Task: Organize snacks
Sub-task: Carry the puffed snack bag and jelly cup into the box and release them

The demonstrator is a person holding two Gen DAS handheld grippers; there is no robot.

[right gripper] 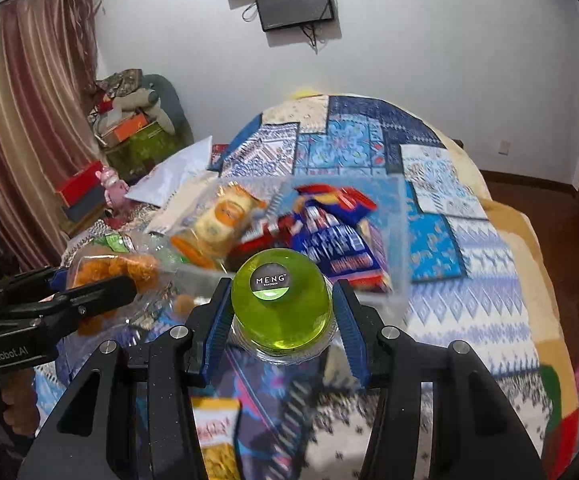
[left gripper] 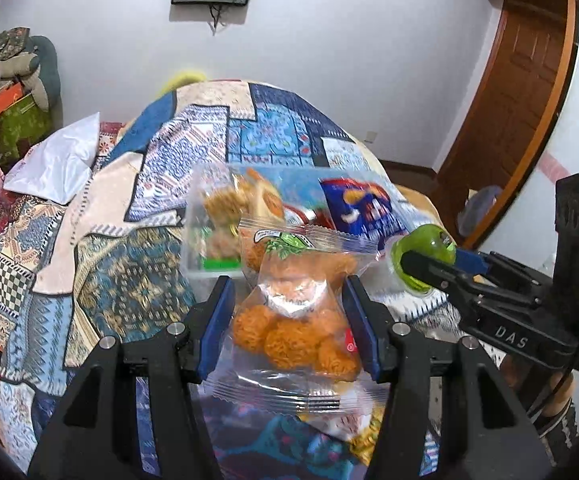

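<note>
My left gripper (left gripper: 289,300) is shut on a clear bag of orange snack balls (left gripper: 293,320) and holds it above the bed, just in front of a clear plastic bin (left gripper: 209,274). The bin holds a blue chip bag (left gripper: 361,208) and several other packets. My right gripper (right gripper: 279,308) is shut on a green jelly cup (right gripper: 281,304) labelled MENG, held near the bin's front edge (right gripper: 393,296). The right gripper with the cup (left gripper: 425,256) shows at the right of the left wrist view. The left gripper (right gripper: 101,292) and its bag (right gripper: 109,266) show at the left of the right wrist view.
A patchwork quilt (left gripper: 257,128) covers the bed. A yellow snack packet (right gripper: 213,432) lies on the quilt below my right gripper. A white pillow (left gripper: 57,160) lies at the left. Boxes and clutter (right gripper: 129,132) stand by the curtain. A wooden door (left gripper: 521,92) is at the right.
</note>
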